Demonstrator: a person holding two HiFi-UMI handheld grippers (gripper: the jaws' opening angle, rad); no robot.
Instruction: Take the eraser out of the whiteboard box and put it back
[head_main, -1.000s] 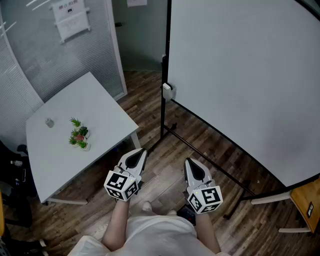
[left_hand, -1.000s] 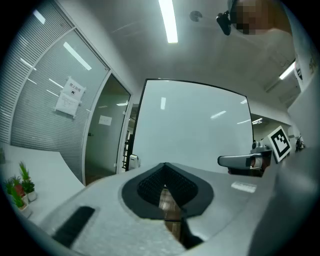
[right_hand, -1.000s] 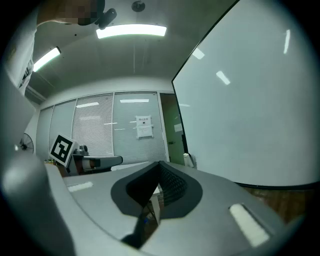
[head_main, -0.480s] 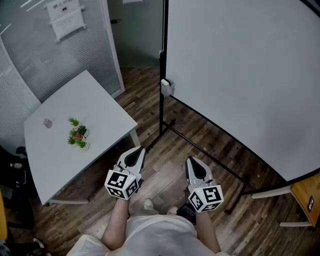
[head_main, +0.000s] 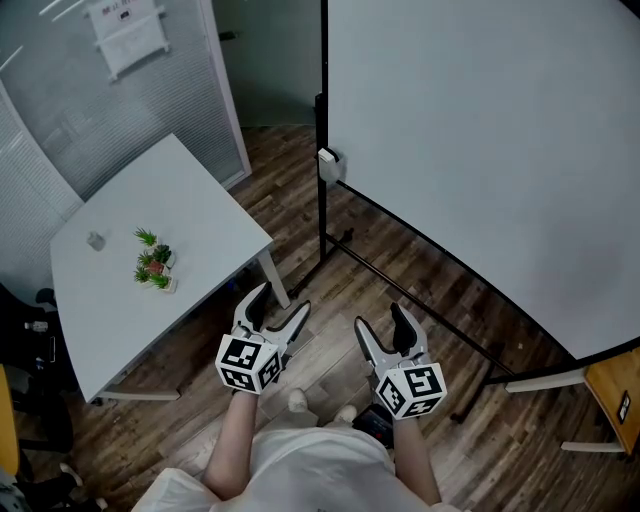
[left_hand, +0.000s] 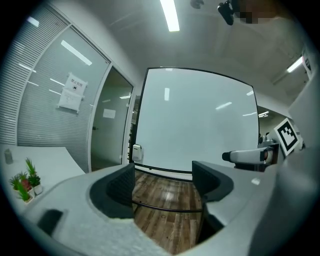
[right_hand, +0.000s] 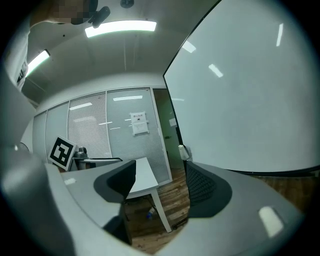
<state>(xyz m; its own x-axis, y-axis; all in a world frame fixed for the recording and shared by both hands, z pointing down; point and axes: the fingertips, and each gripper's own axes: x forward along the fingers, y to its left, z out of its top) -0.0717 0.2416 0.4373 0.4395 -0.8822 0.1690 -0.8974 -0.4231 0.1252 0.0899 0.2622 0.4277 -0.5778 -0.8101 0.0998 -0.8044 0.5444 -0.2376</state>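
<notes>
Now, at lower centre of the head view, the left gripper (head_main: 280, 300) and right gripper (head_main: 380, 318) hang side by side over a wood floor (head_main: 296, 205). Their jaws have just opened wide, with nothing between them. A small white box (head_main: 327, 158) sits on the left edge of the whiteboard (head_main: 480, 150), upper centre, well apart from both. No eraser is visible.

One whiteboard (head_main: 480, 150), one small white box (head_main: 327, 163) on its frame, one tabletop (head_main: 190, 210), one potted plant (head_main: 153, 270), one small grey object (head_main: 95, 241), and two claws: left claw (head_main: 278, 303), right claw (head_main: 381, 320).
</notes>
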